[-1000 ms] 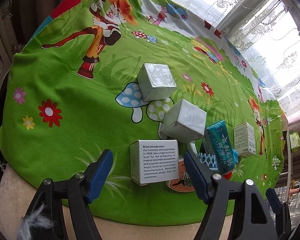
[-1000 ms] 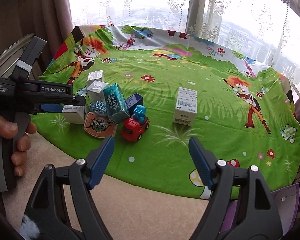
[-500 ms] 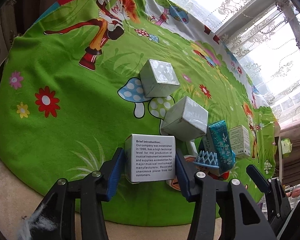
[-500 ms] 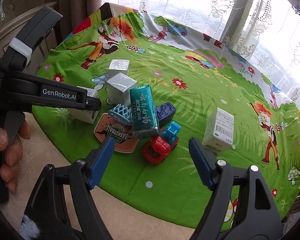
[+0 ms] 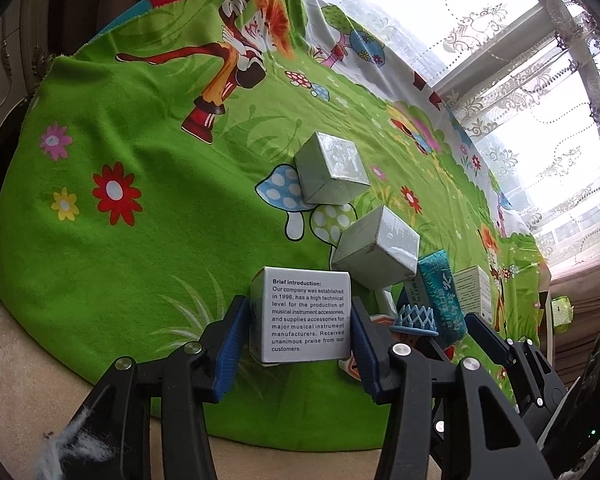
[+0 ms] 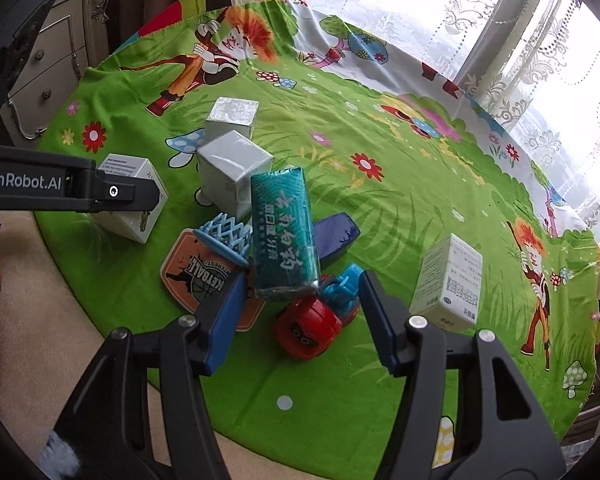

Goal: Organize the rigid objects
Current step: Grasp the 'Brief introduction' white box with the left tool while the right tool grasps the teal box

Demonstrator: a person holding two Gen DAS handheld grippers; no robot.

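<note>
I am working two handheld grippers over a round table draped in a green cartoon cloth point(image 5: 148, 264). My left gripper point(image 5: 300, 320) is clamping a white box with printed text point(image 5: 305, 316) at the cloth's near edge, a blue pad pressed flat on each side. My right gripper point(image 6: 300, 312) is closing around a red and blue toy car point(image 6: 320, 316) lying between its jaws; the pads are not touching it yet. A teal packet point(image 6: 284, 236) is leaning just above the car, so I am judging that I should squeeze low on the car's body and lift it straight out to avoid toppling the packet.
</note>
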